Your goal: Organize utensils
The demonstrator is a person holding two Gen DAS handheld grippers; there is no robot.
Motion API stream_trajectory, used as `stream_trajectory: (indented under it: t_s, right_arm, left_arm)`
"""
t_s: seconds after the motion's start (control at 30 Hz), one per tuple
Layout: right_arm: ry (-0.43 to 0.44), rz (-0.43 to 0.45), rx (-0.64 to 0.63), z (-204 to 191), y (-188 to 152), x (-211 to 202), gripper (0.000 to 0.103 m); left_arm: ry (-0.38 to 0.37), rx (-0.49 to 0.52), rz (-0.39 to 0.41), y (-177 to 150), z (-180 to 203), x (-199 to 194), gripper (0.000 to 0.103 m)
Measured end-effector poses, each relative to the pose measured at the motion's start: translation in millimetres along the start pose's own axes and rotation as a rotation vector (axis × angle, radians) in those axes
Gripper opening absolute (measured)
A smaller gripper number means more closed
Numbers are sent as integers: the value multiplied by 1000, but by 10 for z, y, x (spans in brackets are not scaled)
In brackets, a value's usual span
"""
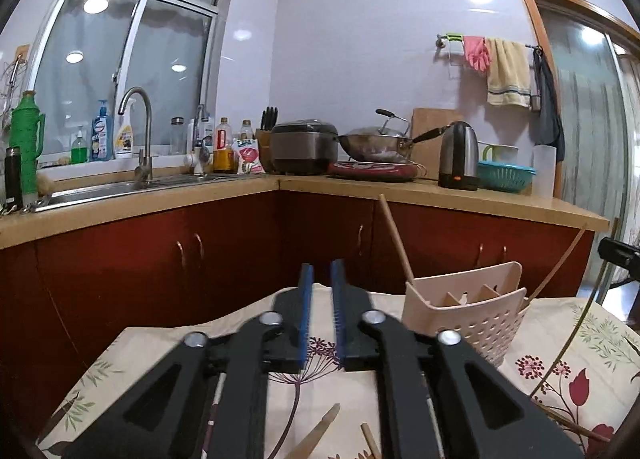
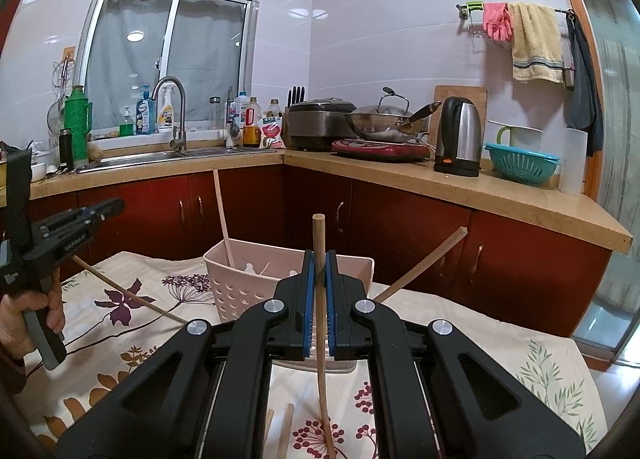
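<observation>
The right gripper pinches a thin round wooden chopstick between its blue ribbed pads; the stick stands nearly upright, its blunt end rising above the fingertips and its lower length curving down toward the camera. The left gripper has its blue-lined fingers drawn close together, a narrow gap showing between them and nothing in it. In the right wrist view the left gripper appears at the left edge, a person's hand around its handle.

Just beyond the right gripper's fingertips sits a pale pink perforated plastic utensil basket with inner dividers. One light wooden chopstick leans in it, and another slants up beside its right wall. The basket rests on a cream floral tablecloth, where more wooden sticks lie loose. Behind runs a tan countertop over red cabinets.
</observation>
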State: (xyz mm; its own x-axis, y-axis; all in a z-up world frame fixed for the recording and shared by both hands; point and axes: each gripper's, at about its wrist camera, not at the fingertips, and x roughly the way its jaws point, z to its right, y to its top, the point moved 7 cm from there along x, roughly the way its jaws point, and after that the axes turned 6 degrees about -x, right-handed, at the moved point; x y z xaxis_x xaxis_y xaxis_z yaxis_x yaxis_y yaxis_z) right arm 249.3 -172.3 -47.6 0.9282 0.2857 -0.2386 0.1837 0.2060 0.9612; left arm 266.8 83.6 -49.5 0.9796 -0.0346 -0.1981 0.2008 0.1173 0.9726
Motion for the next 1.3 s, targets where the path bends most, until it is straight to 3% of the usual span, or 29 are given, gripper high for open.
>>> stream_trajectory:
  t_s: [0.1, 0.3, 0.5, 1.03, 1.3]
  right_arm:
    - [0, -1, 0, -3, 1, 4, 6]
    - [-3, 3, 4, 2, 11, 11, 6]
    - [-2, 4, 3, -2, 5, 2, 6]
    - [4, 2, 5, -49, -41, -55, 6]
    - [4, 13, 10, -43, -1, -114, 6]
  left_arm:
    - [4, 6, -36, -48, -18, 44, 1]
    - [-1, 50, -30, -67, -4, -35, 1]
    - [-54, 45, -25, -62, 51, -41, 1]
    - [-39, 70, -57, -216, 68, -119, 1]
    - [-42, 78, -25, -148, 83, -175, 1]
